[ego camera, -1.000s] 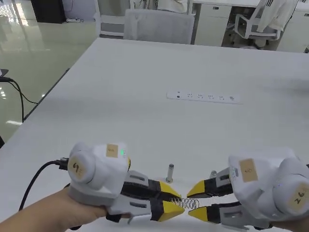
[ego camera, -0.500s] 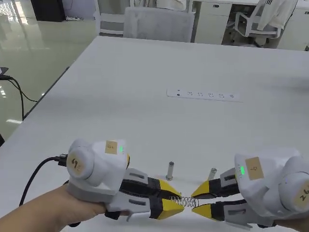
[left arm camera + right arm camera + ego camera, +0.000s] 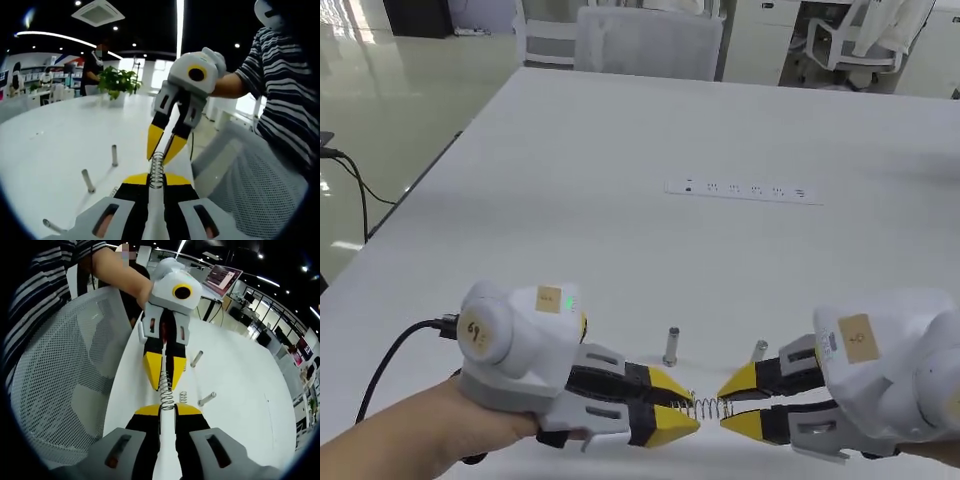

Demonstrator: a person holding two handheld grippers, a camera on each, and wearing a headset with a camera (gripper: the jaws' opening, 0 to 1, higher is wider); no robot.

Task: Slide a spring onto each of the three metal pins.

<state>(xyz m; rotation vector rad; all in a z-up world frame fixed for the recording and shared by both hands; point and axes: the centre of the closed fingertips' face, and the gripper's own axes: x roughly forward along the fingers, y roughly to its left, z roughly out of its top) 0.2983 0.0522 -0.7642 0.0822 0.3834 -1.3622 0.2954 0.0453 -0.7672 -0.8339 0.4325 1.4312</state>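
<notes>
Spring (image 3: pixel 708 406) held level along the table's (image 3: pixel 620 200) near edge, left tool (image 3: pixel 693 414) and right tool (image 3: pixel 724 401) each clamped on one end, long axis crosswise to the upright pins (image 3: pixel 671 345) just beyond

The white bench (image 3: pixel 620 150) bears a power strip (image 3: pixel 744 191) at twelve o'clock, a pin (image 3: pixel 671 347) and a second pin (image 3: pixel 758 351) at six.
</notes>
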